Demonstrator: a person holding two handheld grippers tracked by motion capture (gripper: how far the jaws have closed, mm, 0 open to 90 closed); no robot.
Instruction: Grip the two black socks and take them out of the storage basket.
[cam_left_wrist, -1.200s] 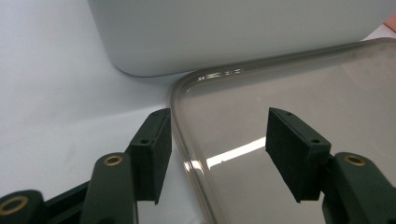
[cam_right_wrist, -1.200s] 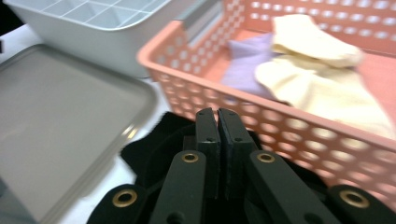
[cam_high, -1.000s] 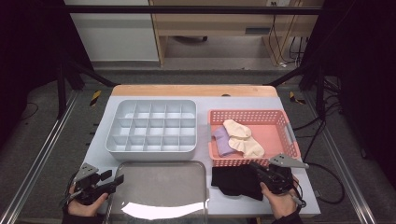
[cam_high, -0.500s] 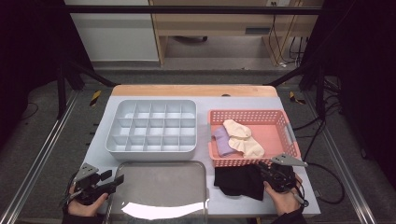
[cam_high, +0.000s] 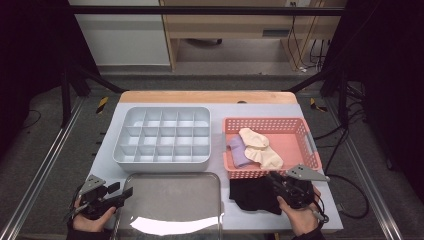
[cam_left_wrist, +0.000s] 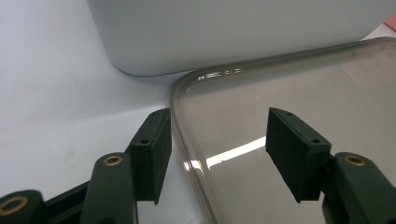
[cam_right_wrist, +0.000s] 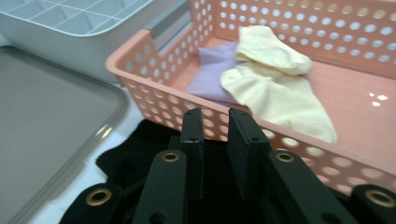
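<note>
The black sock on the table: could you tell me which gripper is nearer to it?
Right. The right gripper is over the black sock; the left gripper sits beyond the tray.

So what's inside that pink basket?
The pink basket holds a cream sock lying partly on a folded lilac cloth. Whatever is beneath them is covered.

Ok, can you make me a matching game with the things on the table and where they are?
Things:
1. yellow sock
2. black cloth
3. grey divided box
4. clear lid

Places:
A. on the table in front of the pink basket, at the right gripper
B. far side of the lid, left of the basket
C. inside the basket
D. flat on the near edge, beside the left gripper

Pairs: 1-C, 2-A, 3-B, 4-D
</note>
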